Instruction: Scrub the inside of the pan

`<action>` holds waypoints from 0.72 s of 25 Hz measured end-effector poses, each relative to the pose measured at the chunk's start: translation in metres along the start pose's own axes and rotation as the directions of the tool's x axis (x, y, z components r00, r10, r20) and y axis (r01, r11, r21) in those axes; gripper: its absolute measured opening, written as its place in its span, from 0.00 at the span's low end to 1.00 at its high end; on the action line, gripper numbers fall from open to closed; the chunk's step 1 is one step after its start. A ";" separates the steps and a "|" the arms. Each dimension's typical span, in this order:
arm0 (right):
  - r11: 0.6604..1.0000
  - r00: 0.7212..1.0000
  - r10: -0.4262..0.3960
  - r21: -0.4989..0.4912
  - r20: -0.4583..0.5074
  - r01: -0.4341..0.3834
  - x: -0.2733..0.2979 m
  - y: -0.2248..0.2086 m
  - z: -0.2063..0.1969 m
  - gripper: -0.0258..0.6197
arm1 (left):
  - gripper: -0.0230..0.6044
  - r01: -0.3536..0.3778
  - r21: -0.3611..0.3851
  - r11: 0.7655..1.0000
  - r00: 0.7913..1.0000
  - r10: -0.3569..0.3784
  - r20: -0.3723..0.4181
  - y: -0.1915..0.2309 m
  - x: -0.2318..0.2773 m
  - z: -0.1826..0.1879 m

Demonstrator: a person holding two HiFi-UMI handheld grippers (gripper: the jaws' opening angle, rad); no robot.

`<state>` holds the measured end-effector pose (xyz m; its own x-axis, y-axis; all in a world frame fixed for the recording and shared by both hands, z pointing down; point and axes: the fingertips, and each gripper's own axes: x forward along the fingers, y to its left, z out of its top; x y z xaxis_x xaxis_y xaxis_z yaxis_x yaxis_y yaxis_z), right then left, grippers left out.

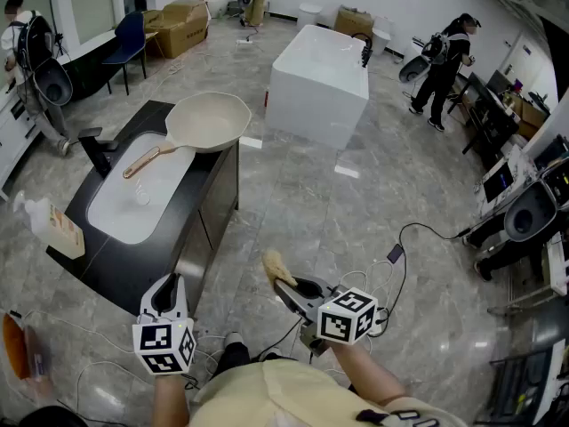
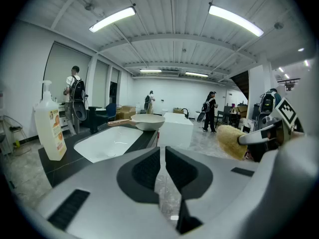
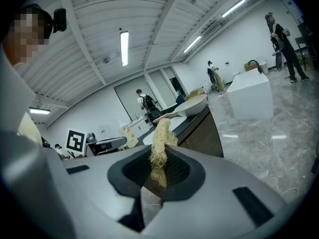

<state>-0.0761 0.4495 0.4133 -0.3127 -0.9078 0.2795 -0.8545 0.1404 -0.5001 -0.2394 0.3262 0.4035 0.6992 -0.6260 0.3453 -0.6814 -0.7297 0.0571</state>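
Observation:
A cream pan (image 1: 209, 121) with a wooden handle rests on the far end of the dark counter (image 1: 133, 269), beside the white sink basin (image 1: 138, 194). It also shows in the left gripper view as the pan (image 2: 144, 121) and in the right gripper view as the pan (image 3: 192, 105). My right gripper (image 1: 286, 285) is shut on a tan fibrous scrubber (image 1: 276, 266), held over the floor well short of the counter. The scrubber (image 3: 159, 151) sticks up between the jaws. My left gripper (image 1: 169, 294) hovers at the counter's near end, jaws shut with nothing in them (image 2: 162, 163).
A soap bottle (image 1: 53, 225) stands at the counter's left edge and a black faucet (image 1: 96, 149) behind the sink. A white block (image 1: 320, 83) sits on the floor beyond. Cables (image 1: 418, 234) trail on the floor at right. People stand far off.

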 end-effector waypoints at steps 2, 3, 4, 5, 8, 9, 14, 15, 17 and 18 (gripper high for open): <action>1.000 1.000 0.002 0.002 -0.002 -0.002 0.002 0.003 -0.001 0.13 | 0.11 0.000 -0.001 1.000 1.000 0.000 -0.001 0.003 0.000 0.002; 1.000 1.000 0.002 0.003 -0.003 -0.002 0.003 0.004 -0.001 0.13 | 0.11 0.002 -0.002 1.000 1.000 -0.002 0.000 0.004 0.000 0.003; 1.000 1.000 0.002 0.004 -0.004 -0.002 0.004 0.005 -0.001 0.13 | 0.11 0.004 -0.002 1.000 1.000 -0.004 0.000 0.005 0.000 0.004; 1.000 1.000 0.001 0.002 -0.003 -0.001 0.006 0.005 -0.001 0.13 | 0.11 0.008 -0.002 1.000 1.000 -0.008 0.002 0.006 0.000 0.004; 1.000 1.000 -0.007 -0.010 0.002 0.007 0.012 0.007 0.003 0.13 | 0.11 0.025 0.002 1.000 1.000 -0.025 0.015 0.010 0.003 0.008; 1.000 1.000 -0.011 -0.012 0.005 0.011 0.014 0.007 0.004 0.13 | 0.11 0.033 0.002 0.999 0.999 -0.033 0.019 0.011 0.004 0.009; 1.000 1.000 -0.023 0.000 0.001 0.023 0.024 0.007 0.004 0.13 | 0.10 0.056 -0.001 0.998 0.998 -0.056 0.014 0.019 0.009 0.008; 1.000 1.000 -0.022 0.007 0.005 0.022 0.027 0.008 0.005 0.13 | 0.10 0.059 0.001 0.998 0.998 -0.059 0.012 0.022 0.010 0.009; 0.999 1.000 -0.024 0.021 0.016 0.024 0.034 0.008 0.009 0.13 | 0.10 0.065 0.008 0.998 0.998 -0.065 0.010 0.028 0.015 0.010; 0.999 0.999 -0.027 0.026 0.021 0.026 0.038 0.008 0.012 0.13 | 0.10 0.069 0.010 0.998 0.998 -0.069 0.008 0.031 0.017 0.010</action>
<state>-0.0899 0.4117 0.4102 -0.2812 -0.9192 0.2758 -0.8513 0.1063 -0.5138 -0.2462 0.2903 0.4018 0.7463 -0.5762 0.3332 -0.6294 -0.7737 0.0718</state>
